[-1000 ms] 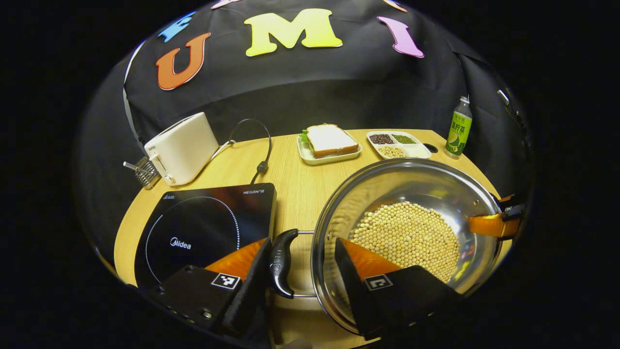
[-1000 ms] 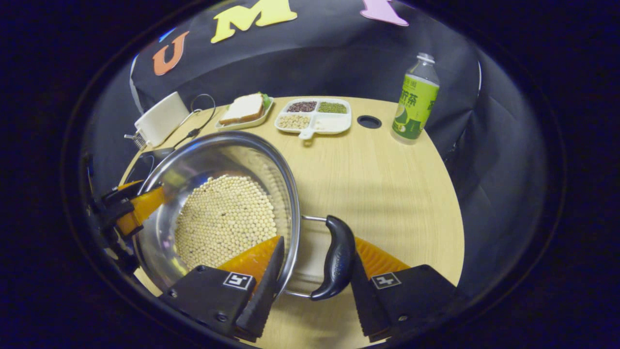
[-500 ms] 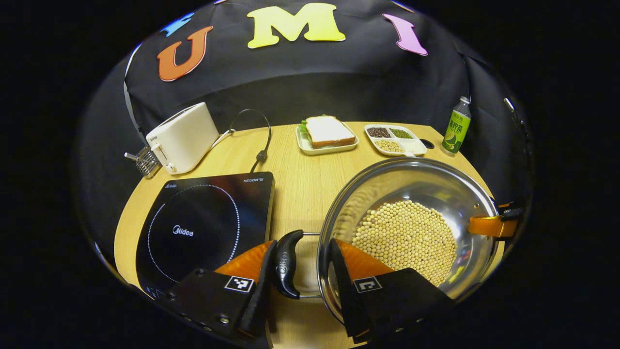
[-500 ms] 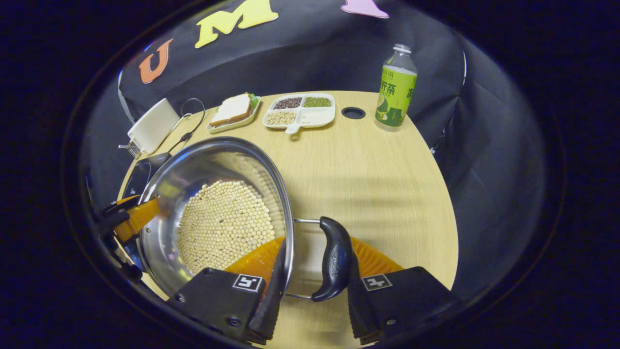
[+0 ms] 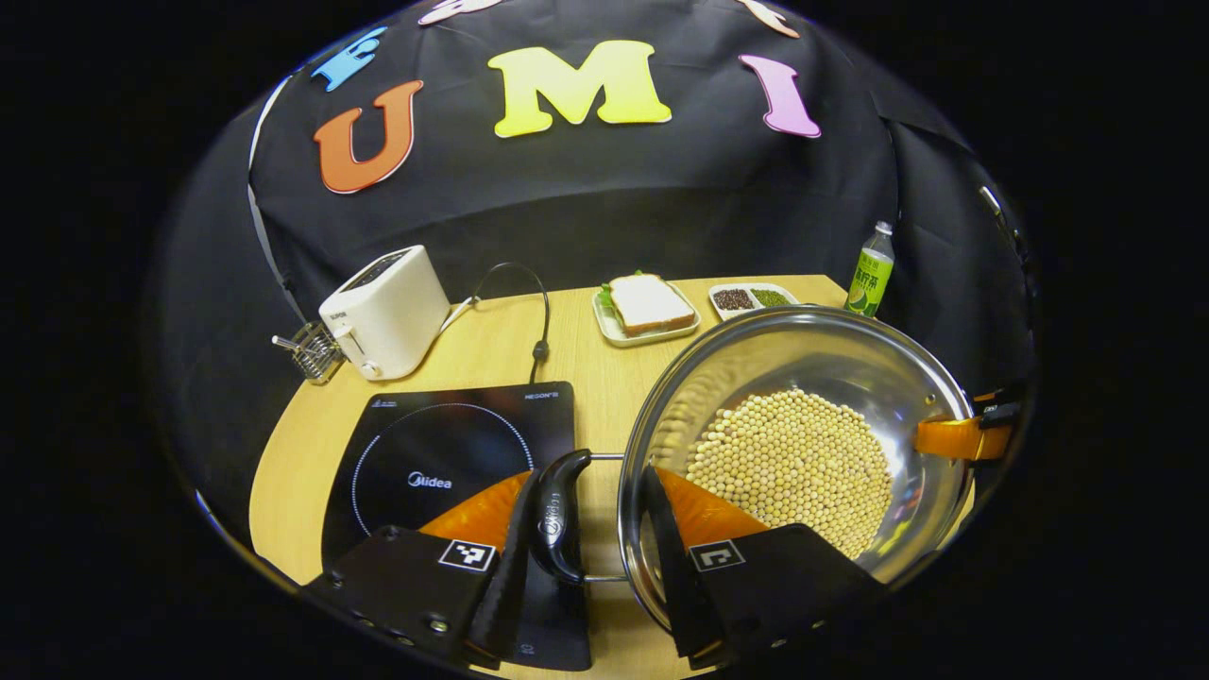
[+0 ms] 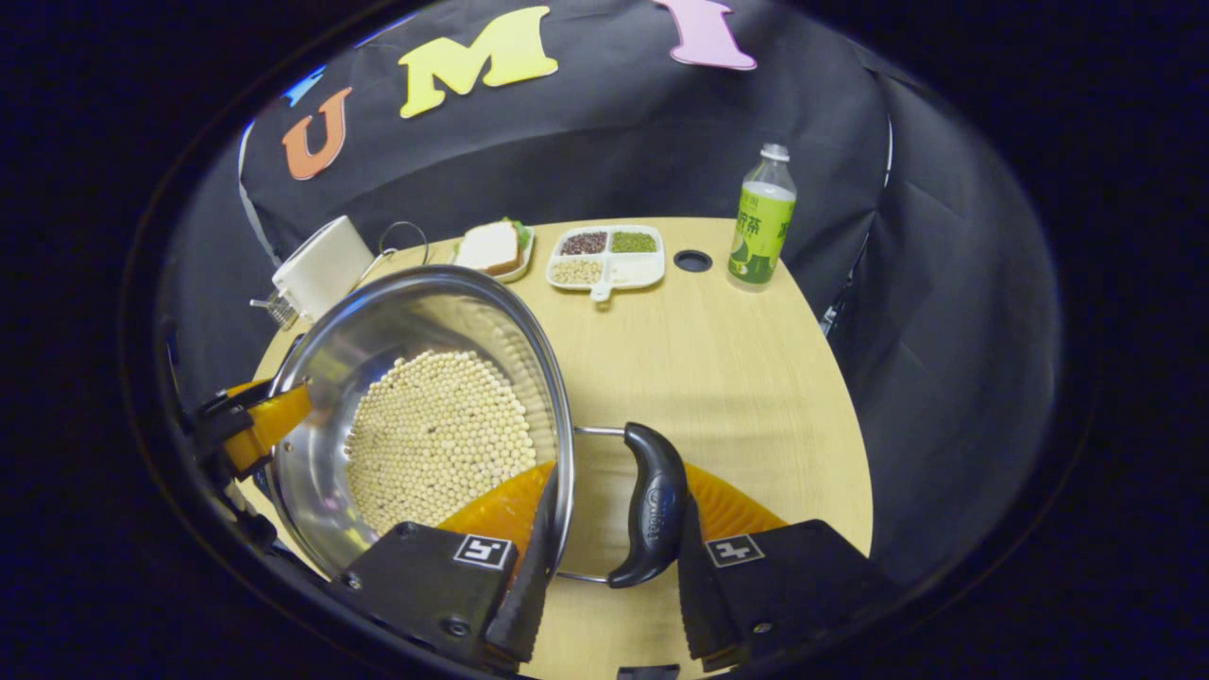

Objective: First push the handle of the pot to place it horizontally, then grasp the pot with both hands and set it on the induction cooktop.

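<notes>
On table: one pot; two handles

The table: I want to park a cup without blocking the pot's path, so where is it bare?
The table is bare on the pot's right, from the divided tray and bottle down to the near edge. A narrower strip lies between toaster and cooktop. The far edge is crowded.

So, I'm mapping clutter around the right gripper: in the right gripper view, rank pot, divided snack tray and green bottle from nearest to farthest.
1. pot, at the right gripper, left.
2. divided snack tray, far, centre.
3. green bottle, farthest, right edge.
</notes>
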`<state>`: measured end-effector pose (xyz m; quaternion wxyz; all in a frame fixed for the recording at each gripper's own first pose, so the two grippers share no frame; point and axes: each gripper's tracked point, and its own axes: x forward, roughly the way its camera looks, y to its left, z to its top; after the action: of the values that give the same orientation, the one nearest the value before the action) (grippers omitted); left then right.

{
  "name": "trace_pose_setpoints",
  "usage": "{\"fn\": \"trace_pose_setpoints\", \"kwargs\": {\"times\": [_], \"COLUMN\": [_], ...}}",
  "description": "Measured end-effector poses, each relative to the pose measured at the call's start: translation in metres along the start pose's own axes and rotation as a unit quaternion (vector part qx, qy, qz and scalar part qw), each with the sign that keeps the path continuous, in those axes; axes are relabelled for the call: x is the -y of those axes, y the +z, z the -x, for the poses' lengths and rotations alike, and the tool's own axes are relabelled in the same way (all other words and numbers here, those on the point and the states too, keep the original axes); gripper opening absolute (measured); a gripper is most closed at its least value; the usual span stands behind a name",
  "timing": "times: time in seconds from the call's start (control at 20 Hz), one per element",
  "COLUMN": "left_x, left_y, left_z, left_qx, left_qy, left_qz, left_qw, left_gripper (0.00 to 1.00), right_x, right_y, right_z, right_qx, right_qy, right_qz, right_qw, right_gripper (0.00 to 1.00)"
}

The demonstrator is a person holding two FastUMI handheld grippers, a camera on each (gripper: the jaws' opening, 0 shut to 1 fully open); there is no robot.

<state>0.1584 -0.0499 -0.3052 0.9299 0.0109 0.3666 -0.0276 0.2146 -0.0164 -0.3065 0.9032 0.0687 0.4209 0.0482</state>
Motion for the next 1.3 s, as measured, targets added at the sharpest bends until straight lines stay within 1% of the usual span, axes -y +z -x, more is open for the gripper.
{"fn": "trace_pose_setpoints", "kwargs": {"times": [0.2,0.25,0.3,0.6,0.75,1.0,1.3], "left_x": [-0.032,-0.042,-0.052,-0.122,-0.154,-0.210,-0.253], "left_y": [0.002,0.000,-0.002,-0.025,-0.033,-0.042,-0.043], "left_z": [0.020,0.025,0.030,0.049,0.055,0.038,0.011], "left_qx": [0.011,0.010,0.012,0.005,0.000,-0.011,-0.013], "left_qy": [0.003,0.005,0.006,0.023,0.032,0.045,0.052], "left_qz": [-0.002,-0.002,-0.002,0.009,0.008,0.011,0.012], "left_qw": [1.000,1.000,1.000,1.000,0.999,0.999,0.999], "left_gripper": [0.60,0.70,0.60,0.59,0.60,0.59,0.60], "right_x": [-0.039,-0.049,-0.058,-0.133,-0.170,-0.224,-0.267], "right_y": [-0.003,-0.004,-0.006,-0.022,-0.030,-0.030,-0.014], "right_z": [0.027,0.030,0.031,0.039,0.032,0.012,-0.018], "right_qx": [0.011,0.012,0.013,0.007,-0.004,-0.017,-0.021], "right_qy": [0.003,0.005,0.006,0.017,0.026,0.034,0.032], "right_qz": [0.001,0.001,0.001,0.012,0.014,0.016,0.018], "right_qw": [1.000,1.000,1.000,1.000,1.000,0.999,0.999], "right_gripper": [0.58,0.58,0.58,0.58,0.58,0.58,0.58]}}
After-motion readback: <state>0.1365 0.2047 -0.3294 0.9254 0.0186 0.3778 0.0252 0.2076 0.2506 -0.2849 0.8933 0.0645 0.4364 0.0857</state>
